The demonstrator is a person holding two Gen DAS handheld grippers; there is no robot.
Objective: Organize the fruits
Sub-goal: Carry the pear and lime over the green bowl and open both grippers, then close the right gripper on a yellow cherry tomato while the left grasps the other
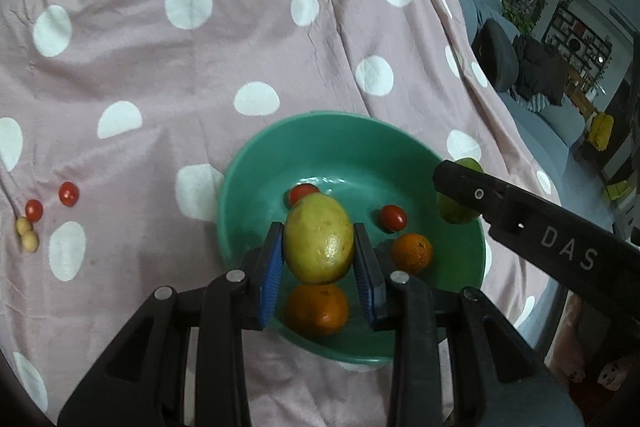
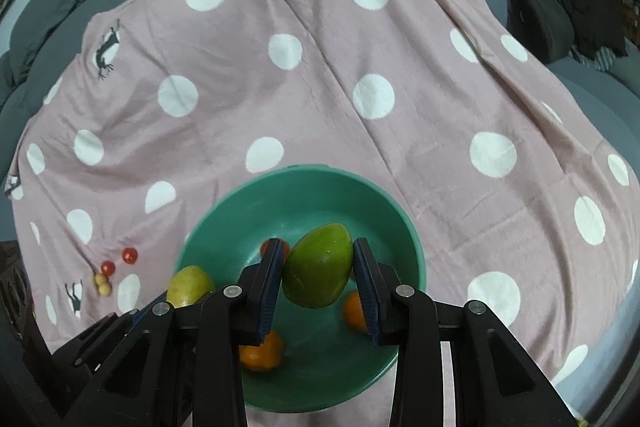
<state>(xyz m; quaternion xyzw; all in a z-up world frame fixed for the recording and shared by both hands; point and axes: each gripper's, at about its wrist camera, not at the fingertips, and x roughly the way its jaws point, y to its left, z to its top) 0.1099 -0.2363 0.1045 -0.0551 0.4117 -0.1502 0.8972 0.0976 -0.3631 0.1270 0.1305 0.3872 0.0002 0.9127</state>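
Left gripper [image 1: 319,251] is clenched on a yellow-green pear-like fruit [image 1: 319,239], blue pads [image 1: 270,269] pressed to its two sides, held above the green bowl [image 1: 256,163]. Right gripper [image 2: 319,273] is clenched on a green mango [image 2: 319,271], likewise over the bowl interior.

Already in the bowl: two oranges [image 1: 316,309] [image 1: 412,253] and two cherry tomatoes [image 1: 393,217] [image 1: 303,193]. Outside it, on the polka-dot cloth [image 1: 240,27] well to the left: two more cherry tomatoes [image 1: 69,193] [image 1: 33,210] and two small pale round fruits [image 1: 27,235], touching each other.

Risks, as judged from this state:
- Both grippers crowd the same bowl. In the left wrist view the right gripper's arm crosses the bowl's right rim; a simultaneous descent could knock the tools together and jar a fruit loose.
- Both held fruits are smooth and rounded, gripped only across their flanks. A tilt of the wrist could let either rotate or slip out.
- Release from height would drop a heavy fruit onto the tomatoes or the near orange directly below the pear-like fruit; tomatoes may bruise or split.
- Bowl sits on soft, creased cloth. A push on the rim could tip or slide it.
- Small loose fruits at left may roll along cloth folds if the fabric is tugged.
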